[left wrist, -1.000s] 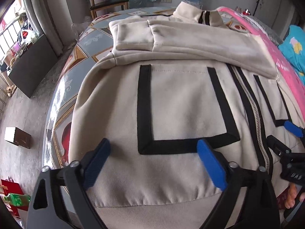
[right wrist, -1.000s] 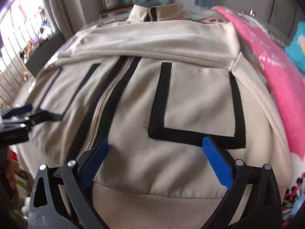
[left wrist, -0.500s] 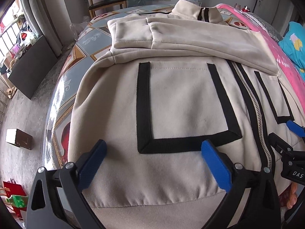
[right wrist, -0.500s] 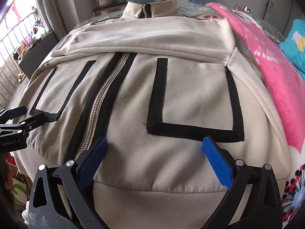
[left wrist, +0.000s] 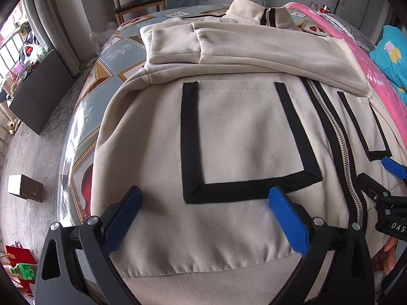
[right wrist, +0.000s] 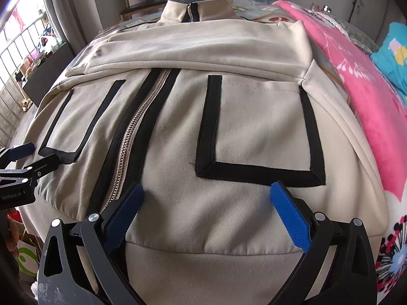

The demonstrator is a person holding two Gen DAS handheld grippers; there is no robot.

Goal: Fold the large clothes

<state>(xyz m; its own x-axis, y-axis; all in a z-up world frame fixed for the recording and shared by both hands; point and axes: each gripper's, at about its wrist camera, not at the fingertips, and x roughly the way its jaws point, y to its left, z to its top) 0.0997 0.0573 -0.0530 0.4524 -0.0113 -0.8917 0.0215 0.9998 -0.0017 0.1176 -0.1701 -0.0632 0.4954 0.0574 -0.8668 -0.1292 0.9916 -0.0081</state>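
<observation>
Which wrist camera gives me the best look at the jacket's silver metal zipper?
The right wrist view: the silver metal zipper runs in full, from under the folded sleeve to the hem beside the open right gripper. The left wrist view shows the zipper squeezed against its right edge.

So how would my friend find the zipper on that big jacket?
Find the cream jacket spread over the table. Two black strips run from its collar toward the hem; the zipper is the shiny metal line between them, unlike the plain black pocket outlines either side.
</observation>
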